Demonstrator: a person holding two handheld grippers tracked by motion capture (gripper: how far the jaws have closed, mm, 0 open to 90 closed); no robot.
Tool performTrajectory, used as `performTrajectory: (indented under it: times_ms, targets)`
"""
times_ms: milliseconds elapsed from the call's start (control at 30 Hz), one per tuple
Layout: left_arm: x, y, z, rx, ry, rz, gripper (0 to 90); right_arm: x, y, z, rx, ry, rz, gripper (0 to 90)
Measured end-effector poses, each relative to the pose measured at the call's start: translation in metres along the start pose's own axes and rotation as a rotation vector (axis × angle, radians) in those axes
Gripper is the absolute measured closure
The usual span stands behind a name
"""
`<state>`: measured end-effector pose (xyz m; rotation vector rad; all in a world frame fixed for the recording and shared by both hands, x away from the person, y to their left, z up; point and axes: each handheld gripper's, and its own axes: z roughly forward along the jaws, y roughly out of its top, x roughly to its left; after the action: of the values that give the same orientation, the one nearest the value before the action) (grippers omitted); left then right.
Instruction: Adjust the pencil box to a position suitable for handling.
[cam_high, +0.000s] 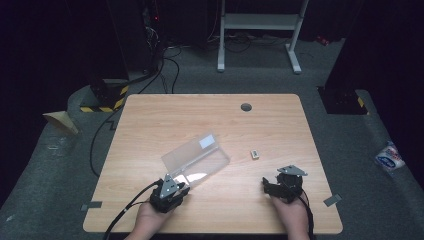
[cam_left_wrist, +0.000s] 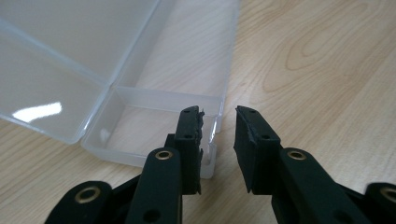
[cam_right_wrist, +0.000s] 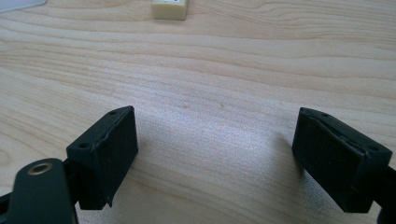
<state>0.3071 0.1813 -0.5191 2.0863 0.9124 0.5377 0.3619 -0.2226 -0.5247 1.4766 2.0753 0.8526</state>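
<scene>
Left gripper (cam_left_wrist: 218, 140) at near corner of clear box (cam_high: 197, 159); jaws parted a little, box wall just beside left pad, nothing pinched. Lid lies open and flat. Right gripper (cam_right_wrist: 215, 154) spread wide over bare table (cam_high: 280, 120), empty. Small cream block (cam_high: 255, 153) farther off, right of box. Advise steadying box corner first, then approaching block squarely, jaws straddling it before closing.
</scene>
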Motion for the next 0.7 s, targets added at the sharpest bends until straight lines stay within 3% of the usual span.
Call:
performTrajectory:
  times_ms: [700]
  targets:
    - [0.028,-0.004,-0.005,0.004,0.098,-0.038,67.6,0.000,0.000,0.000,0.000,0.000,0.000,13.9]
